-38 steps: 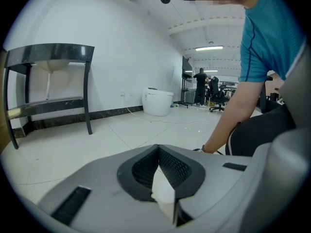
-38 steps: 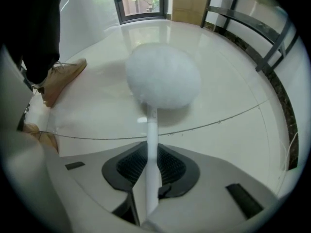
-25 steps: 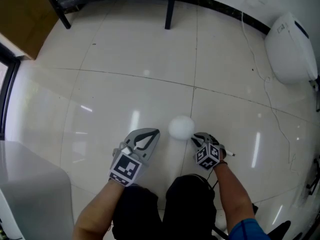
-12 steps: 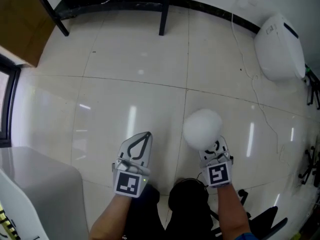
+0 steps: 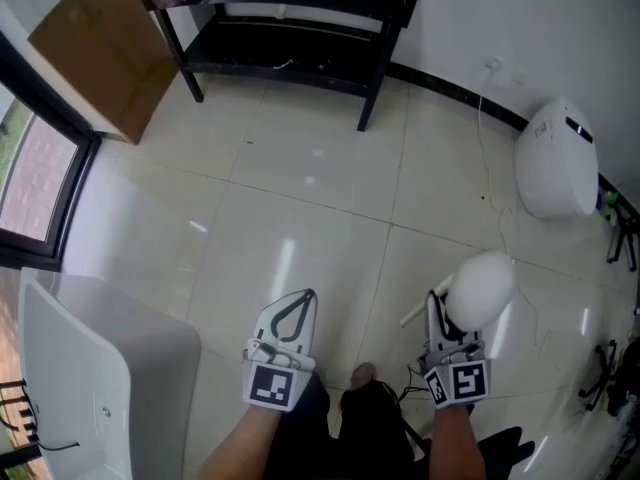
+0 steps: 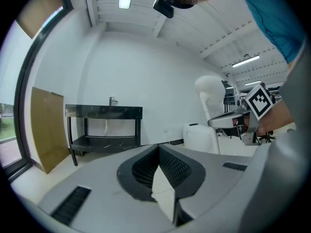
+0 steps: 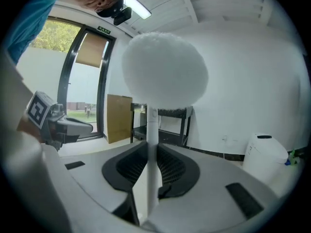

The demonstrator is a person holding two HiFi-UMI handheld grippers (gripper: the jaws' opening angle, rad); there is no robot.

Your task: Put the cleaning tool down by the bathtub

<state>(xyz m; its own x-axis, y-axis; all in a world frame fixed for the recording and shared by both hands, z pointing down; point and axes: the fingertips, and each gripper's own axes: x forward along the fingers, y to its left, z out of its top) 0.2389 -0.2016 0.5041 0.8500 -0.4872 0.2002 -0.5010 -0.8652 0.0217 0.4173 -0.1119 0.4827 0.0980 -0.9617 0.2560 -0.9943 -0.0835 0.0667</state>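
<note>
Your right gripper (image 7: 151,152) is clamped on the thin white handle (image 7: 152,125) of the cleaning tool (image 5: 482,288), carrying it roughly upright with the fluffy round head topmost and so clear of the tiled floor (image 5: 300,198). Your left gripper (image 6: 158,154) is closed on nothing and rides idle alongside. What appears to be the bathtub (image 5: 80,358) lies at your left, well apart from the tool, so the set-down is not yet done.

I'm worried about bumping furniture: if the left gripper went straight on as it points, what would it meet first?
The way looks free nearby. Farther on, the left gripper lines up with the right end of the black stand, or the wall beside it; depth is unclear.
</note>
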